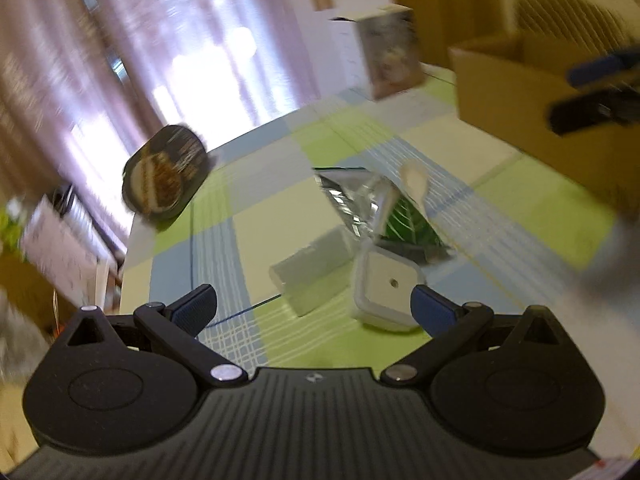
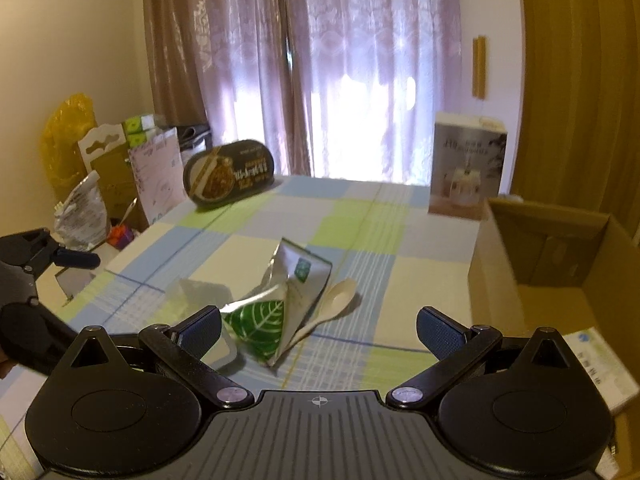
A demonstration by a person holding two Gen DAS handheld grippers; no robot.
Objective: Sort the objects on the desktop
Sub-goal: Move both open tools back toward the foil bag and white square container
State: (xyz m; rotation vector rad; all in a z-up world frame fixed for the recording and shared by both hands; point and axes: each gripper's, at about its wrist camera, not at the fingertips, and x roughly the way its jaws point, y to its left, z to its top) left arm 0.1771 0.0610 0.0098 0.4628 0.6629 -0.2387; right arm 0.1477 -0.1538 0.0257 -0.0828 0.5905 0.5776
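Both our claws, left claw (image 1: 314, 306) and right claw (image 2: 319, 330), hover spread and empty; next we pick the foil packet (image 2: 280, 308) for the cardboard box (image 2: 532, 280).

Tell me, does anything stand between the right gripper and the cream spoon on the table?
Nothing visible does. The right gripper is open, and the spoon lies just ahead between its fingers. The foil packet overlaps the spoon's handle on its left side only; the bowl is uncovered.
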